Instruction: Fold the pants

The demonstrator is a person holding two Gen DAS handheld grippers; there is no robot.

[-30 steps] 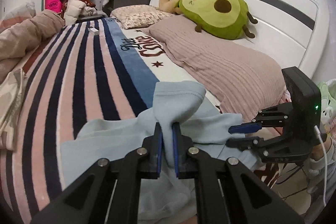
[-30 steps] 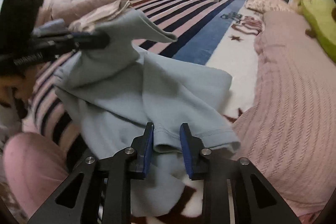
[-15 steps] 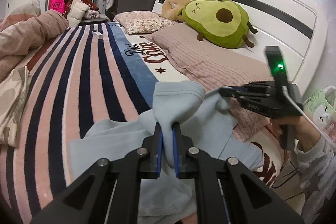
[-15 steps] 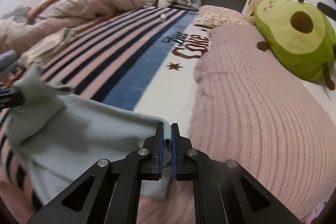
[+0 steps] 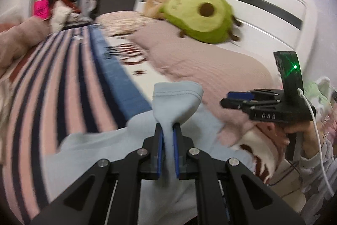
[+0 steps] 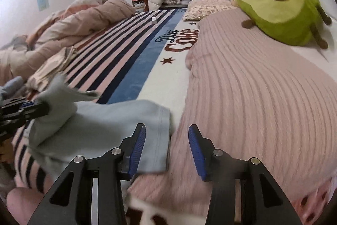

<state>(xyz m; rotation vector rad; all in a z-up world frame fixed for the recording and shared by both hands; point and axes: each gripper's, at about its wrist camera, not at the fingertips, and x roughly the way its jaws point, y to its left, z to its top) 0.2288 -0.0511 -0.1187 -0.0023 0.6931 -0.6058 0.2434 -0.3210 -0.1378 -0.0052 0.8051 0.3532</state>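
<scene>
Light blue pants [image 5: 105, 149] lie on the striped bed blanket. My left gripper [image 5: 167, 130] is shut on a bunched fold of the pants, which sticks up above the fingertips. It shows at the left edge of the right wrist view [image 6: 31, 108], holding that fold. My right gripper [image 6: 166, 130] is open and empty, just above the hemmed edge of the pants [image 6: 118, 125]. It shows from the side in the left wrist view [image 5: 233, 98], held in a hand.
A pink ribbed blanket [image 6: 252, 98] lies to the right of the pants. A green avocado plush [image 6: 280, 7] rests by the white headboard [image 5: 252, 14]. A pink duvet [image 6: 69, 24] is bunched at the left. A small white box [image 6: 154, 20] sits far up the striped blanket [image 6: 118, 56].
My right gripper has let go of the pants edge and opened; that edge now lies flat on the bed. My left gripper keeps its hold on the fold.
</scene>
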